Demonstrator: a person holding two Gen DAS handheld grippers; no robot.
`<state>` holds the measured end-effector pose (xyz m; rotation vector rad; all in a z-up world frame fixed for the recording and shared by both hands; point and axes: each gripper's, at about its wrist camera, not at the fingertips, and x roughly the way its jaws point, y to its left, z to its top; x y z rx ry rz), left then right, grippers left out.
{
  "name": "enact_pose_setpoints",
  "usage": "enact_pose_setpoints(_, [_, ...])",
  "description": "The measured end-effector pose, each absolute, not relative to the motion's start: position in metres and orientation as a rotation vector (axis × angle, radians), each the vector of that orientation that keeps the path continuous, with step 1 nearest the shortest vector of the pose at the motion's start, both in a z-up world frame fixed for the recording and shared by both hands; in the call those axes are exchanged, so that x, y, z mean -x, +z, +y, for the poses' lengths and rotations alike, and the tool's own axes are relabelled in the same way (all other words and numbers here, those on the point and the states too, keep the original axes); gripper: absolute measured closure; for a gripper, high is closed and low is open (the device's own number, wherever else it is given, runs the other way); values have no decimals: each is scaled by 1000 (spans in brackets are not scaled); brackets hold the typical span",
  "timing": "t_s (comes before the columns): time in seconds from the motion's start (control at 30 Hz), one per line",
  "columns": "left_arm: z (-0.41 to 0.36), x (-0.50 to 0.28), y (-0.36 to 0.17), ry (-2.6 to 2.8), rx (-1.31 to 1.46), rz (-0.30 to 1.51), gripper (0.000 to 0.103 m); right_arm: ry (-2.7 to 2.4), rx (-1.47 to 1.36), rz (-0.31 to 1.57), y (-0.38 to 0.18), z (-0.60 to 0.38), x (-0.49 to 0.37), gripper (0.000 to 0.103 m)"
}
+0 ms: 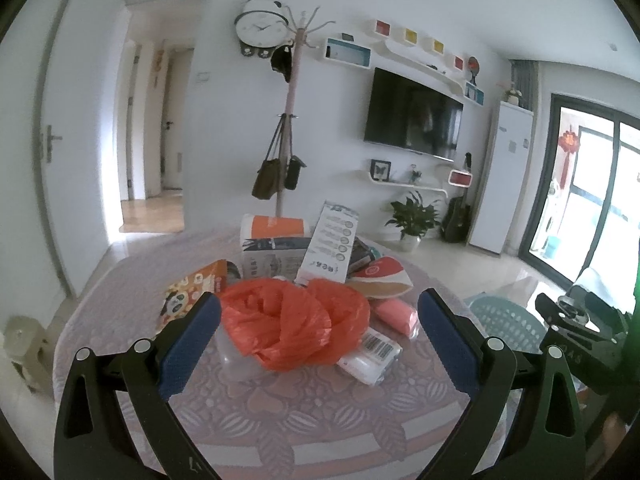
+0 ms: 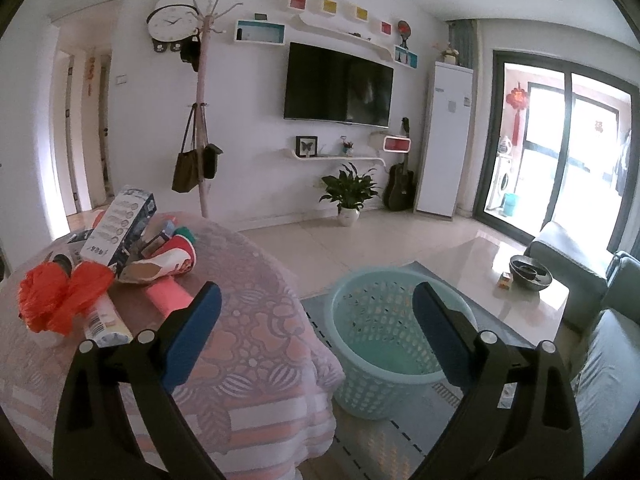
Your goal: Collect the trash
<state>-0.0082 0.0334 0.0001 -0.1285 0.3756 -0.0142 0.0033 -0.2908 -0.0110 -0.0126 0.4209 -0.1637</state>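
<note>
A pile of trash lies on the round table (image 1: 280, 412) with the pink patterned cloth. An orange plastic bag (image 1: 292, 320) sits in front, over a clear plastic cup (image 1: 236, 360). Beside it are a white barcoded packet (image 1: 372, 354), a pink roll (image 1: 396, 314), a red-and-white paper cup (image 1: 384, 280), a tall white box (image 1: 330, 248) and a panda carton (image 1: 192, 292). My left gripper (image 1: 320, 344) is open around the orange bag, just short of it. My right gripper (image 2: 316, 332) is open and empty above a light-blue basket (image 2: 396, 384) on the floor. The bag (image 2: 64, 300) shows at its left.
The right gripper's body (image 1: 580, 328) shows at the right of the left wrist view. A glass coffee table (image 2: 520, 276) with a dark bowl, a grey sofa (image 2: 608, 320), a coat rack (image 2: 200, 120) and a potted plant (image 2: 348, 196) stand around.
</note>
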Motion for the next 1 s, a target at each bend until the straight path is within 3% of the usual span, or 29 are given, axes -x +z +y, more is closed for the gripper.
enact_pose_setpoints(0.43, [59,8,-2,-41,175,431,8,-101,66,476,-16,-270,-10,12])
enact_pose_setpoints(0.53, [66,11,-4,-33,137,455,8,-55,78,470,-14,-261,-10,19])
enact_pose_setpoints(0.67, [82,0,-7,-82,169,518,8,9,92,484,-14,-247,-13,39])
enact_pose_setpoints(1.0, [73,-75,-30,-83,144,703,12,257,-21,581,-29,-231,-41,40])
